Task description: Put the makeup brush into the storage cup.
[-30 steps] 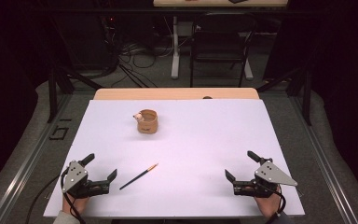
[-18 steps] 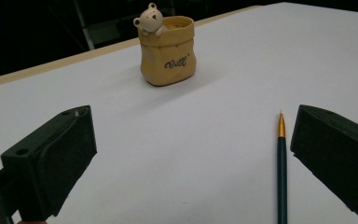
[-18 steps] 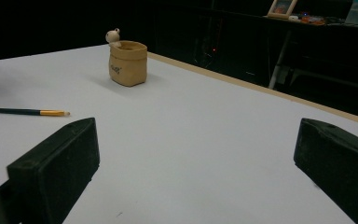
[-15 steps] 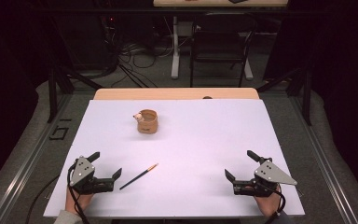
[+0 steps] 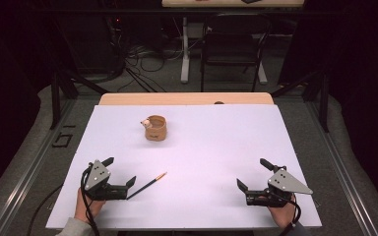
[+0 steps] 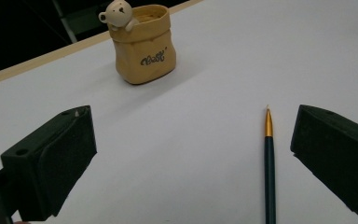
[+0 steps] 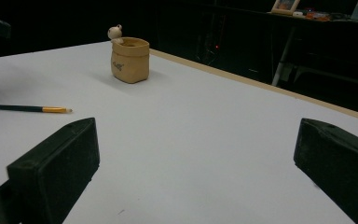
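A tan sack-shaped holder (image 5: 155, 128) with a small bear figure on its rim stands upright on the far left part of the white table top (image 5: 216, 147). A dark green pen (image 5: 147, 185) with a gold tip lies flat near the front left. My left gripper (image 5: 120, 171) is open, low over the table, and its right jaw is just beside the pen's rear end. In the left gripper view the pen (image 6: 269, 168) lies just inside the right jaw, with the holder (image 6: 144, 44) farther ahead. My right gripper (image 5: 252, 172) is open and empty at the front right.
The right gripper view shows the holder (image 7: 129, 59) and the pen (image 7: 25, 108) far off to the left. A wooden table edge (image 5: 187, 98) runs along the far side. Beyond it stand a chair (image 5: 234, 49) and floor cables in the dark.
My left gripper has shifted a little to the right, closer to the pen's rear end. The right gripper, the pen and the holder have stayed put.
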